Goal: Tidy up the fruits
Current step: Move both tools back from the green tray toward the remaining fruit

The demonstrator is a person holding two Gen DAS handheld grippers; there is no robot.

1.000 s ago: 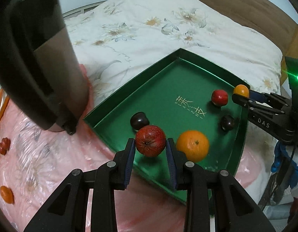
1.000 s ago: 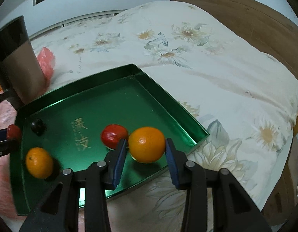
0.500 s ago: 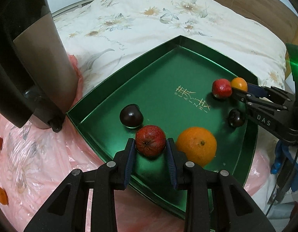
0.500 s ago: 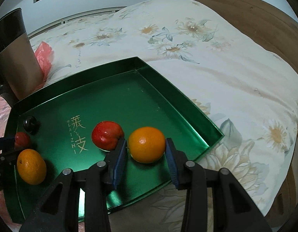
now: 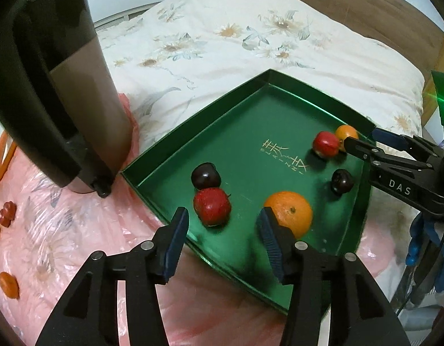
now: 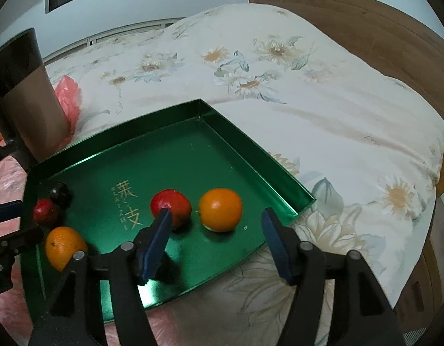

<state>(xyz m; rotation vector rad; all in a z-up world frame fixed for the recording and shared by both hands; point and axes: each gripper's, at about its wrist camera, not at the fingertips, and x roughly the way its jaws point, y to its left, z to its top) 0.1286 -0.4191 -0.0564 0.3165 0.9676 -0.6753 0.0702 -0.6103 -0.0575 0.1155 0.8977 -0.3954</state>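
Both the left gripper (image 5: 222, 225) and right gripper (image 6: 217, 227) have fingers spread apart, empty, over fruit lying in the green tray (image 5: 279, 109) on the bed (image 6: 279, 86)

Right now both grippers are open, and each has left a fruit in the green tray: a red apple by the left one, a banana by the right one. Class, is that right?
Nearly. By the right gripper lies an orange, not a banana, as the right wrist view shows. Both grippers are open, and the red apple lies by the left gripper in the green tray.
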